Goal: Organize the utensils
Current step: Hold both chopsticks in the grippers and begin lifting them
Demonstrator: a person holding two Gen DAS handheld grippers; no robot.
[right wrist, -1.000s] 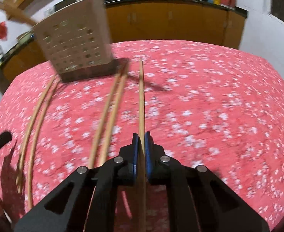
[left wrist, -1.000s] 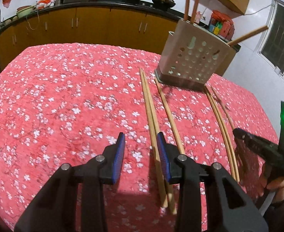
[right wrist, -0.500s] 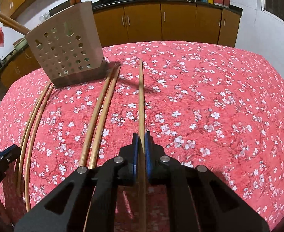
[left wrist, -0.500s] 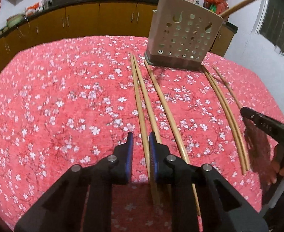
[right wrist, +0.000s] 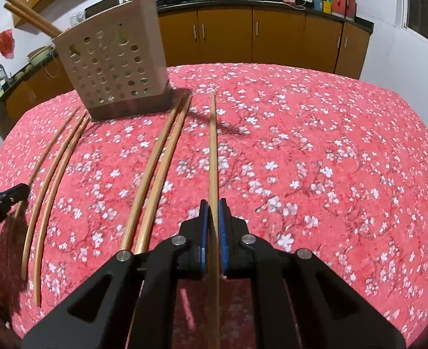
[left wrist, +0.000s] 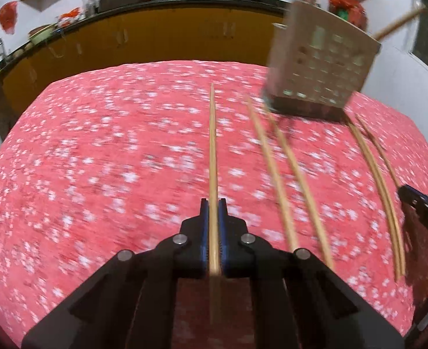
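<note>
Each hand-held gripper pinches a single wooden chopstick. The left hand-held gripper [left wrist: 213,203] has its blue pads pressed onto a chopstick [left wrist: 212,145] that runs straight ahead from between the jaws, its far tip pointing over the red floral tablecloth [left wrist: 112,160] of the desk. The right hand-held gripper [right wrist: 213,203] clamps another chopstick [right wrist: 213,151] the same way — gripped near the thick end, so the long thin part is free to be steered.

That grip makes sense for the job: the perforated chopstick holder [right wrist: 115,72] stands upright at the far side of the desk, with a few chopsticks already leaning out of its top, and a stick held by its back end can likely be tipped up and dropped in tip first.

The rest wait on the cloth: a pair of chopsticks [right wrist: 152,180] lies side by side just left of the right gripper's stick, and three more loose chopsticks [right wrist: 48,180] lie further left, all pointing roughly toward the holder's base.

No brand, label or legible writing shows on the holder, grippers or chopsticks — the packages on the kitchen counter are too small to read.
</note>
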